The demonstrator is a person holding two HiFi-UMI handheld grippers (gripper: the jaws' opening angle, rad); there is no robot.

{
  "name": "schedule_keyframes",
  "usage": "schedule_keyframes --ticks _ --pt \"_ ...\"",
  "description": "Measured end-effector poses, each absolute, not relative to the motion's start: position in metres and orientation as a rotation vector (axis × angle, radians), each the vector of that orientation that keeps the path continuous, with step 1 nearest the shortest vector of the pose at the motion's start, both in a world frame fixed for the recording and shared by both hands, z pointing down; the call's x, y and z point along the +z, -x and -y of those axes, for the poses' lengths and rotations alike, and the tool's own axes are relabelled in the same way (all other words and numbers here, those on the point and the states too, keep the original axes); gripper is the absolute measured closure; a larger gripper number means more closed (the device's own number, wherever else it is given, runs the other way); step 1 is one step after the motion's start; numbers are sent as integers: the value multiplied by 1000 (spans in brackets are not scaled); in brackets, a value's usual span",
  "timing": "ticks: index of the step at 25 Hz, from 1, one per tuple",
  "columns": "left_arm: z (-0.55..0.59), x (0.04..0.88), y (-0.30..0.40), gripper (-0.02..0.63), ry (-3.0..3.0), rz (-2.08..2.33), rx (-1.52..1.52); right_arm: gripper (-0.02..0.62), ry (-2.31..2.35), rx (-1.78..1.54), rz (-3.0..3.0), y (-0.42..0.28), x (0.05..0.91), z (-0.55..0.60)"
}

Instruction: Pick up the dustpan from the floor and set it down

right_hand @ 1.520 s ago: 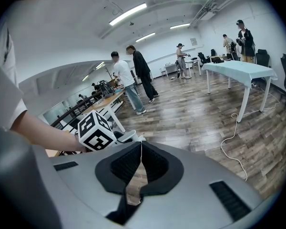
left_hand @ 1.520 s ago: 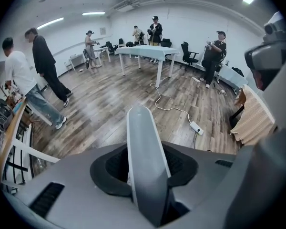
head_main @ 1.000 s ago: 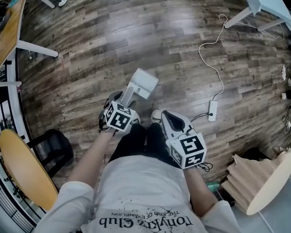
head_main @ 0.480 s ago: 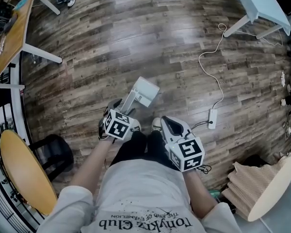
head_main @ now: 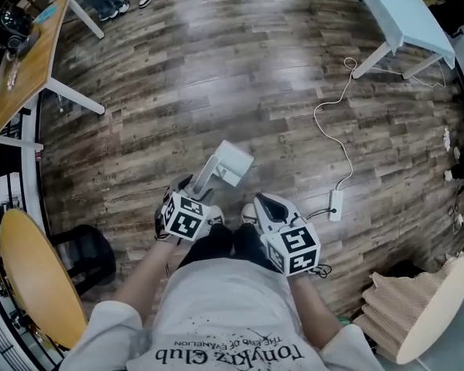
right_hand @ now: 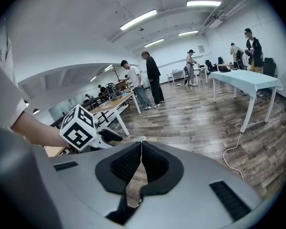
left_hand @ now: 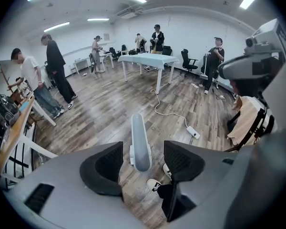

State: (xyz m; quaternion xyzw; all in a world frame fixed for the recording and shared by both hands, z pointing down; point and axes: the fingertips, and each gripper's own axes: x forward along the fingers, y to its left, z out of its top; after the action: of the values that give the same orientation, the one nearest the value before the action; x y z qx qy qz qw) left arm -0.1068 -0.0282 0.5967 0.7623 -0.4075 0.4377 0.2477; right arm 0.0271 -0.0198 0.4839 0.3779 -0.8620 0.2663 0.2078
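The white plastic dustpan with a long pale-grey handle (head_main: 232, 161) is seen over the dark wood-plank floor (head_main: 216, 68), just ahead of the person's white shoes (head_main: 250, 205). Whether its pan bears on the boards cannot be told. Its handle (left_hand: 138, 135) is bracketed by the black padded jaws of the left gripper (left_hand: 143, 151). These are spread wide with floor showing on both sides, so no clamp is judged to be made. The right gripper (right_hand: 141, 147) is kept low beside the right leg with its jaws pressed together on nothing, presumably held spare.

A white cable with a power strip (head_main: 334, 205) is laid to the right, well apart from the dustpan, and is judged the likeliest snag. A pale blue table (head_main: 406, 10), a wooden table (head_main: 23, 52) and a yellow round seat (head_main: 31, 277) are set towards the floor's edges.
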Motion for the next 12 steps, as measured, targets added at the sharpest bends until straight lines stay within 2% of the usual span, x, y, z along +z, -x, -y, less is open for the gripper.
schedule_keyframes --ticks 2,5,9,12 --pt "24 583 107 324 -2091 1132 1155 569 -1044 730 2400 -25 482 16" --pt "20 559 107 372 -2112 1180 1093 569 -1040 721 2396 -25 480 13" --pt "17 529 106 502 -2131 1250 1041 569 -1030 716 2406 -25 472 12" --pt "18 509 102 560 -2159 1275 990 569 -1027 702 2418 -22 463 15"
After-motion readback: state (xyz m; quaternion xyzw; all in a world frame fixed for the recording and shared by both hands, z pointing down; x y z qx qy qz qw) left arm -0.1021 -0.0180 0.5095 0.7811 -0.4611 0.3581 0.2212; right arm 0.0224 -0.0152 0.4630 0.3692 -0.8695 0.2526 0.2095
